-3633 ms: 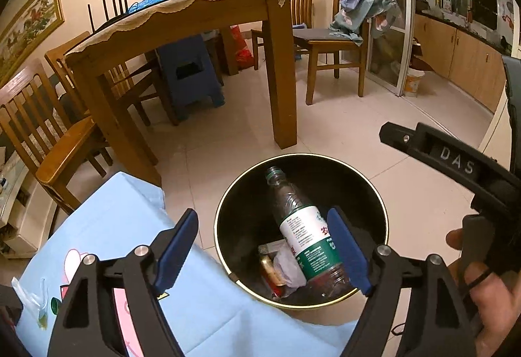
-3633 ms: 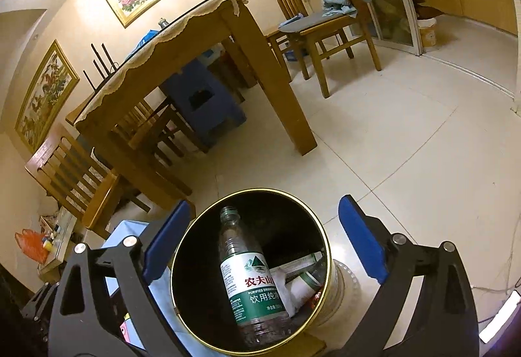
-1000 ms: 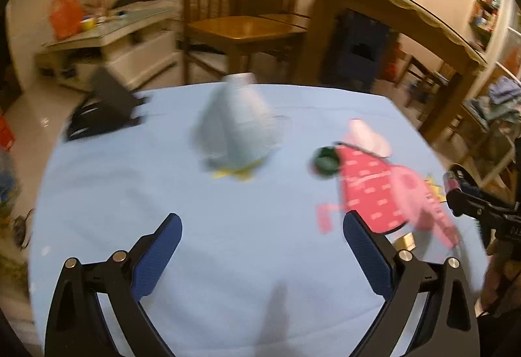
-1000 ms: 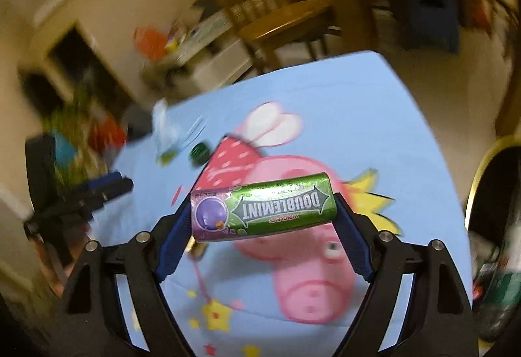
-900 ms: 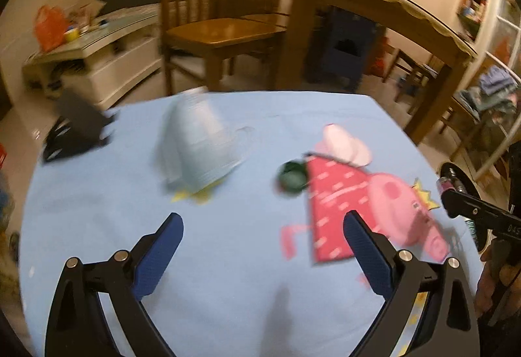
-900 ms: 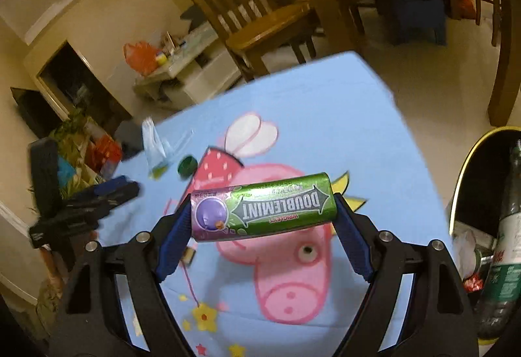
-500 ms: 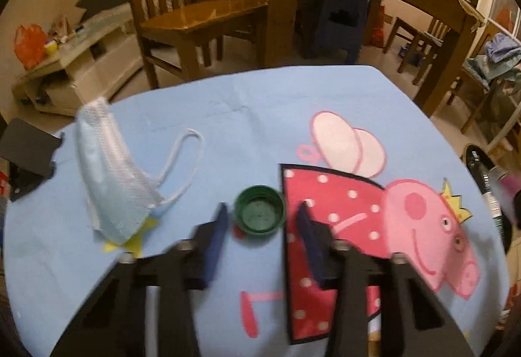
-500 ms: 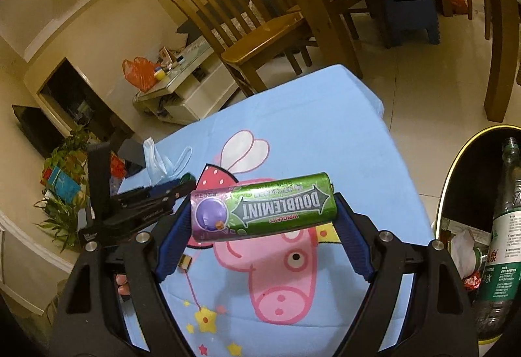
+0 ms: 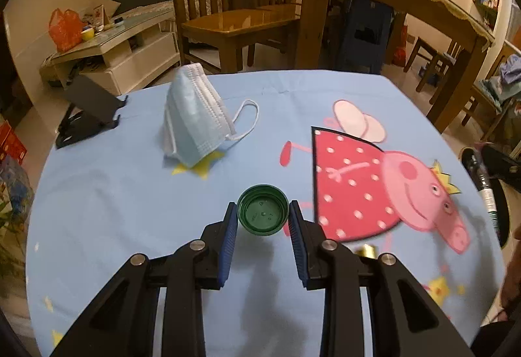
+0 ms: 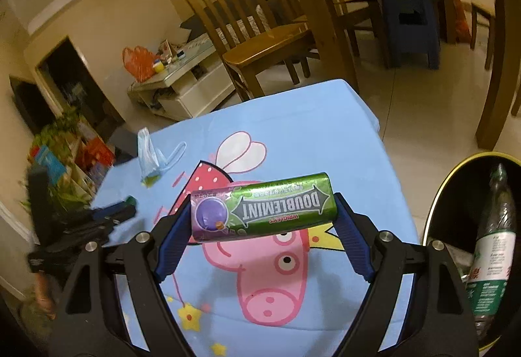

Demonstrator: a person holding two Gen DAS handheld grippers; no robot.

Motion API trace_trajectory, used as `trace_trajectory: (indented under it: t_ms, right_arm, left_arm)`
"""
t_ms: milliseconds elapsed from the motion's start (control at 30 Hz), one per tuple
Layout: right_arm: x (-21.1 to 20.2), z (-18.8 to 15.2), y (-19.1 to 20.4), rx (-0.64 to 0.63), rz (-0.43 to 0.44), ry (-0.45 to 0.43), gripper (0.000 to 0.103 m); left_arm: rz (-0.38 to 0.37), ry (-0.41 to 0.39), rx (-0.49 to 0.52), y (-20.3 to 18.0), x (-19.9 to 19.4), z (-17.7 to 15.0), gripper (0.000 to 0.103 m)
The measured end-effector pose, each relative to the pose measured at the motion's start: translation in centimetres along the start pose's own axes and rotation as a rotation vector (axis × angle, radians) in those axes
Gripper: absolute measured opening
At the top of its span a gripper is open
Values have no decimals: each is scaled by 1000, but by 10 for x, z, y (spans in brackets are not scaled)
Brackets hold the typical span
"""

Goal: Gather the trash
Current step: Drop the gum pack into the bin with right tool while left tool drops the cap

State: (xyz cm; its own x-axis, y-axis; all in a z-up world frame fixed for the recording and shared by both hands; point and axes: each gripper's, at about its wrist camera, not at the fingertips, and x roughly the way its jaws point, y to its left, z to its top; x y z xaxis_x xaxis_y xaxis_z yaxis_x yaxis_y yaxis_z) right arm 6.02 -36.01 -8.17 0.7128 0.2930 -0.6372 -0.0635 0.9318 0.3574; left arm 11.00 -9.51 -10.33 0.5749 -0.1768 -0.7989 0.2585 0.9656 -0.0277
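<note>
Left wrist view: left tool [image 9: 262, 216] closed on the green bottle cap [image 9: 263, 214], open side up, low over the blue surface [image 9: 130, 194]. Face mask [image 9: 192, 116] lies beyond the cap, to its left.

Right wrist view: right tool [image 10: 262, 210] grips the Doublemint tube [image 10: 262, 207] crosswise by its ends, above the surface. Trash bin [image 10: 438, 194] stands right of the tube, plastic bottle [image 10: 495, 236] inside.

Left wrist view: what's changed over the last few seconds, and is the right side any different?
The left hand-held gripper swung from over the bin to the table, then narrowed from wide open around the green cap; contact can't be confirmed. The right hand-held gripper, empty over the bin at first, still holds the Doublemint tube it had a second ago. The mask hasn't moved.
</note>
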Motion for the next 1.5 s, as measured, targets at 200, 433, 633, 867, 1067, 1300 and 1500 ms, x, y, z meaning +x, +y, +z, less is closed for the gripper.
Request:
trace_trajectory:
  t_ms: [200,433,633,867,1067,1300,1500]
  right_arm:
    - [-11,-8,9,-63,-60,-26,80]
    - [-42,-8,-36,14,-178,-88,80]
    - [-86,-10,-96,159,-385,-183,80]
    - [-125,-14,-147,272,-499,-264,80]
    - [-117,-25,-192,390,-540,-153,84]
    - [-145,-32,-213,494,-522,-256,96]
    - [-189,-44,-235,633,-529,-409,97]
  left_arm:
    - [30,-72,33,-28,-39,0,29]
    - [9,-157,149,-87,-72,3,30]
    - [-32,-171,218,-133,-75,4,30]
    - [-71,-180,310,-189,-73,4,30]
    - [-110,-168,366,-229,-64,4,30]
    - [-158,-133,427,-271,-45,3,30]
    - [-204,-116,476,-310,-32,4,30]
